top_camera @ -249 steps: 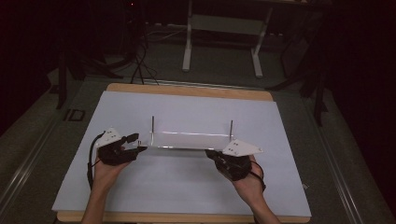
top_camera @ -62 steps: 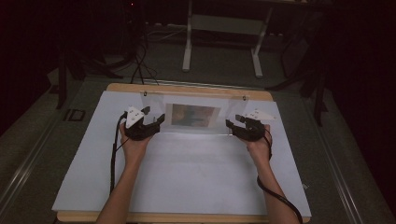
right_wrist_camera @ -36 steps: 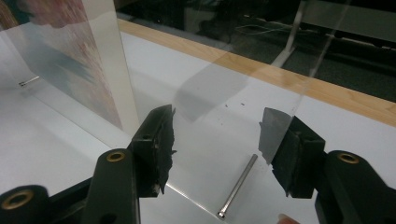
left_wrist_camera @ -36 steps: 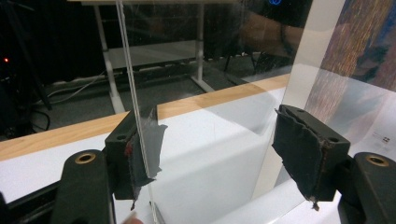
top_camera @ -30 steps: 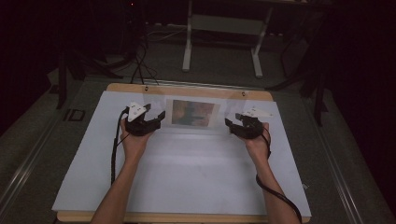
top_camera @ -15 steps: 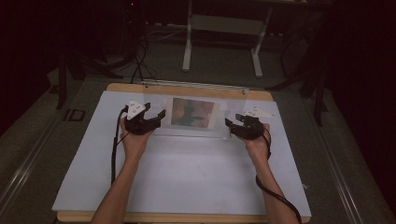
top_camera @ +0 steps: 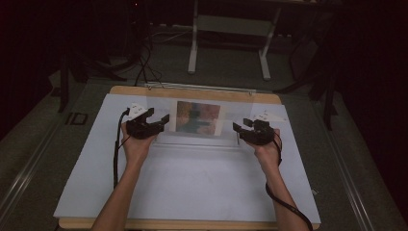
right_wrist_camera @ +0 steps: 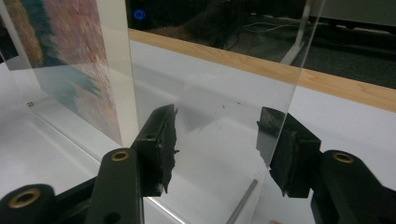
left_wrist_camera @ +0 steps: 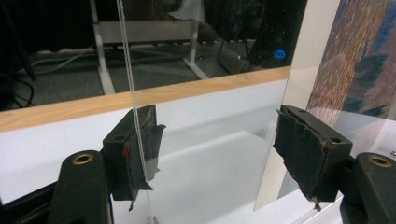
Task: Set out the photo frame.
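Because the clear acrylic frame (top_camera: 199, 126) is transparent, its edges are hard to trace from above; the picture (top_camera: 198, 117) inside reads blurred. It stands upright at the table's (top_camera: 192, 192) 12 o'clock side, long axis running 9 to 3 o'clock. The left gripper (top_camera: 155, 123) and right gripper (top_camera: 244, 127) flank its ends, jaws spread wide, gripping nothing.

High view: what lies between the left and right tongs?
A clear acrylic stand holding a colourful picture spans the gap between the left tongs and right tongs, seen in the high view.
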### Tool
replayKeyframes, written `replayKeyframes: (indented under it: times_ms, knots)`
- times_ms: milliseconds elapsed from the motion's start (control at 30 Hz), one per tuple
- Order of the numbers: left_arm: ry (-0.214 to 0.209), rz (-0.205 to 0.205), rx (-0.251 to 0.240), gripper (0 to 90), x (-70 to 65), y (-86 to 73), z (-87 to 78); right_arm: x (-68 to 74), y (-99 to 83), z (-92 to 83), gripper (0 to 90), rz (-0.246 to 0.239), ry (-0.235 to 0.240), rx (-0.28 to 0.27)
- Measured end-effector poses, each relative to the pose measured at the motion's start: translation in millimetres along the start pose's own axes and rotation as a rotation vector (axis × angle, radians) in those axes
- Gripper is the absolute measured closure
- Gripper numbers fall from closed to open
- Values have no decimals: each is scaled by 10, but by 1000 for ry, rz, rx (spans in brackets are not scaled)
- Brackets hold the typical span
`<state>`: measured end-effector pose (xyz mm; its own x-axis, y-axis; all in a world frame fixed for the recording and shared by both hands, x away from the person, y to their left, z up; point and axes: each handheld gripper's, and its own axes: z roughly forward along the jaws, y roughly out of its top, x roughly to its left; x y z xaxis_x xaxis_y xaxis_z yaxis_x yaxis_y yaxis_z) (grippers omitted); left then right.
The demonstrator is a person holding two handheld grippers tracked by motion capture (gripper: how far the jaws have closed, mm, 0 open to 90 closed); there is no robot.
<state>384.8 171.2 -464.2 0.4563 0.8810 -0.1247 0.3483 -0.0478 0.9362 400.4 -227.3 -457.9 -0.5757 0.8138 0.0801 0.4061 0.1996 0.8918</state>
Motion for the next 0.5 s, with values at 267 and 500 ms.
replayKeyframes:
  times_ms: [267,500]
  knots:
    - [9,-5,27,305,-62,29,-74,8,-29,-57,469,21,20,11]
    - [24,-12,42,305,-140,14,-172,33,-67,-113,468,30,35,19]
